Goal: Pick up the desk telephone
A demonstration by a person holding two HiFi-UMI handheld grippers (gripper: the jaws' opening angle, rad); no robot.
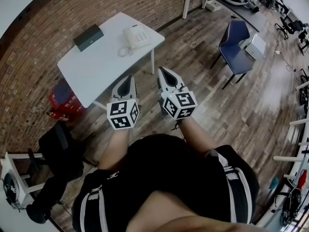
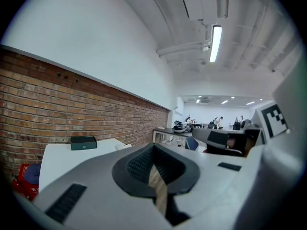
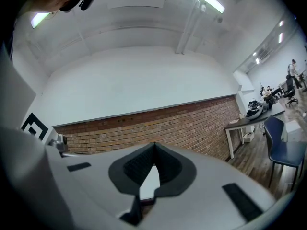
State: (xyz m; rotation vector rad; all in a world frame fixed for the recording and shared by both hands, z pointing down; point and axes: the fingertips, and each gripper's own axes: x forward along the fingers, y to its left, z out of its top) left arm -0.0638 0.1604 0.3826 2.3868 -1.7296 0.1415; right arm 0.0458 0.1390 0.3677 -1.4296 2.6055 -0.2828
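A white desk telephone (image 1: 137, 36) with a coiled cord sits near the right edge of a white table (image 1: 104, 64) by the brick wall. Both grippers are held side by side in front of the person, short of the table's near edge and well apart from the phone. My left gripper (image 1: 128, 77) is shut and empty, its tips meeting (image 2: 153, 145). Beside it, my right gripper (image 1: 161, 69) is shut too, with nothing between its tips (image 3: 153, 145). In the left gripper view only a corner of the phone shows behind the jaws.
A dark green box (image 1: 88, 36) lies on the table's far left part (image 2: 83, 143). A red bag (image 1: 64, 102) sits on the floor under the table. A blue chair (image 1: 236, 42) stands to the right, with a long desk (image 1: 227, 1) behind it.
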